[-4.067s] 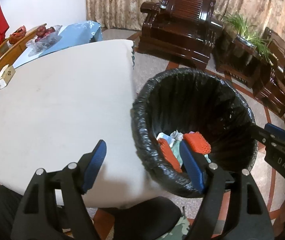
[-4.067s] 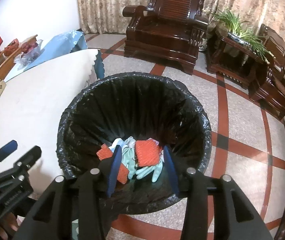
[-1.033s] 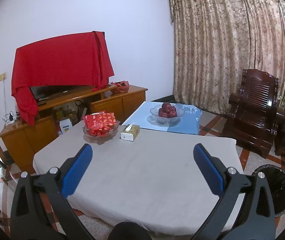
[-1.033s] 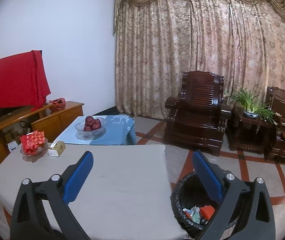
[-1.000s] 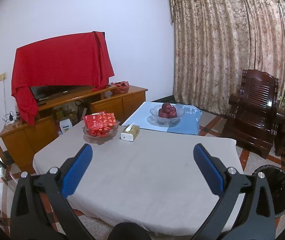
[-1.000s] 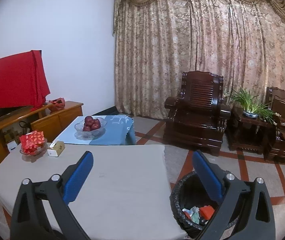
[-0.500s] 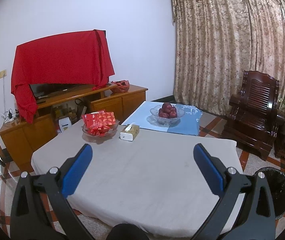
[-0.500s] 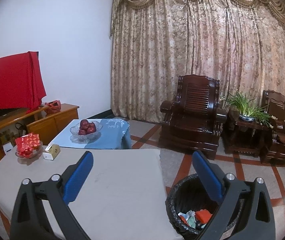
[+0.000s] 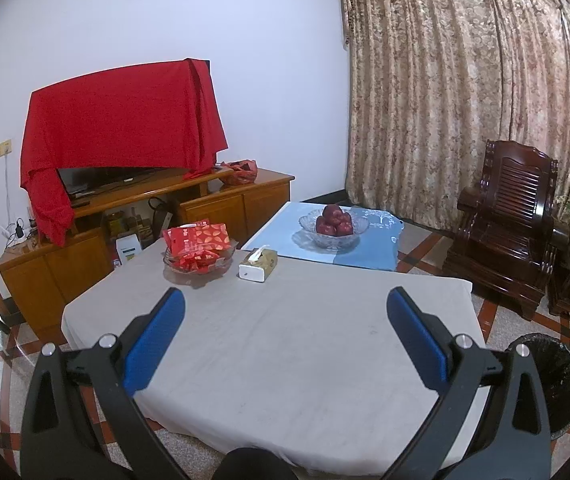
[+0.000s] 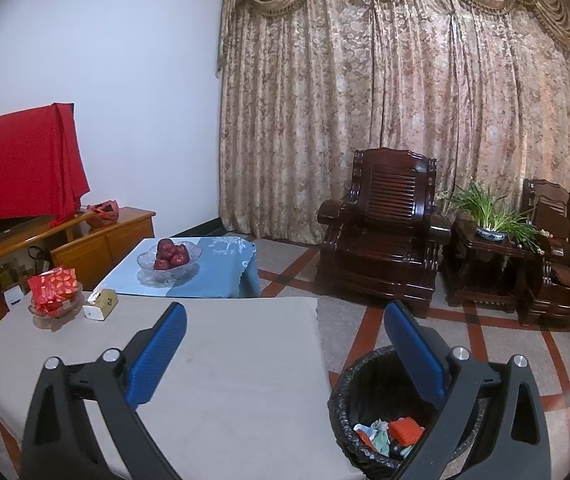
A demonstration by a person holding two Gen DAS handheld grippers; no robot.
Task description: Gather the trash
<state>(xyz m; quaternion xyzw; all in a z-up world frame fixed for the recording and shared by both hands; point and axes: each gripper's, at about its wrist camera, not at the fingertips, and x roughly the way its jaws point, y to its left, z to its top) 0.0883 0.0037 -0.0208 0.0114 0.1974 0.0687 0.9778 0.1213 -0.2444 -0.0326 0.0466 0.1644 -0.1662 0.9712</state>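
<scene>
While both tools hover above the grey-clothed table (image 9: 305, 360), the left gripper (image 9: 285, 316) and right gripper (image 10: 285, 328) are spread wide, gripping nothing. Trash (image 10: 389, 434) lies inside the black-lined bin (image 10: 349, 392), on the floor just beyond the table's 3 o'clock edge.

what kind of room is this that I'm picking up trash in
Most likely a home living room. A television under a red cloth sits on a wooden cabinet, carved wooden armchairs stand before heavy curtains, and a bowl of apples rests on a low table.
</scene>
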